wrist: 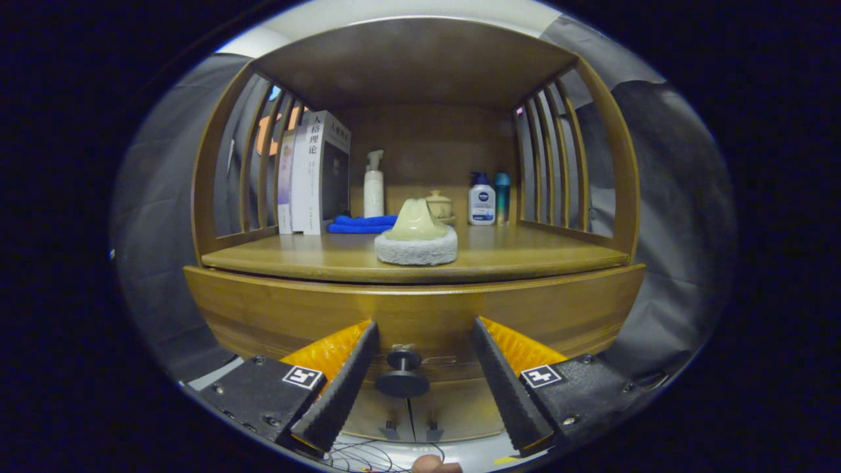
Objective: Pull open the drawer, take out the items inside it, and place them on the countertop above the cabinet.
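Gripper [426, 332]: jaws spread wide, holding nothing; black ribbed pads [341, 387] with orange backs, one to each side of the knob, neither touching it.

Knob [403, 374]: dark, round, on a short stem, fixed to the drawer front; sits between the jaws, slightly nearer the left one.

Drawer [420, 315]: brown wood, curved front, shut flush with the cabinet; contents hidden. Lies directly behind the knob and just below the counter.

Counter [539, 253]: wooden top above the drawer, enclosed by slatted side rails and a wooden canopy.

Brush [416, 235]: pale green moulded handle on a round grey fuzzy base; stands on the counter straight above the knob, near the front edge.

Cloth [360, 225]: blue, folded; behind the brush, up and left of the knob.

Books [314, 172]: several, upright, against the left rail, just left of the cloth.

Pump bottle [374, 185]: white, behind the cloth.

Lidded jar [439, 205]: pale ceramic, partly hidden behind the brush.

Lotion bottle [481, 200]: white with blue cap; up and right of the knob, at the back.

Teal bottle [502, 197]: slim, just beside the lotion bottle.

Wires [368, 453]: thin, below the knob.
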### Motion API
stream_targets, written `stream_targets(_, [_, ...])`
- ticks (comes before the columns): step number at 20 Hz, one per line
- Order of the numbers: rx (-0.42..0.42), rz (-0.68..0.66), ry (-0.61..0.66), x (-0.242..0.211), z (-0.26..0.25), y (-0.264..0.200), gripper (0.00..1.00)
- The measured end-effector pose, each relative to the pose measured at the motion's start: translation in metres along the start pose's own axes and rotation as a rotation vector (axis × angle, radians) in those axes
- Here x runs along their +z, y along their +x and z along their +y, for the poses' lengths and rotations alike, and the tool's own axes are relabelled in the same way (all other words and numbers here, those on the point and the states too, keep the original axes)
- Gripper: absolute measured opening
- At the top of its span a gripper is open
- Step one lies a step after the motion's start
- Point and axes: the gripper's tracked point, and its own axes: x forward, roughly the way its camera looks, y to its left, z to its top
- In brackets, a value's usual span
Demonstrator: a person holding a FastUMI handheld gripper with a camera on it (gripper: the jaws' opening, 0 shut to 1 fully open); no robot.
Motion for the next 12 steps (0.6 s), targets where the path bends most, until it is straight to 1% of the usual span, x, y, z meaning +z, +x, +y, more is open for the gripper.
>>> stream_targets(3, [-0.003,0.013,-0.019,0.003,-0.002,0.010,0.95])
stream_targets(9, [-0.009,-0.026,-0.015,0.002,-0.002,0.014,0.98])
stream_targets(12, [-0.010,-0.050,-0.048,0.000,-0.003,0.015,0.98])
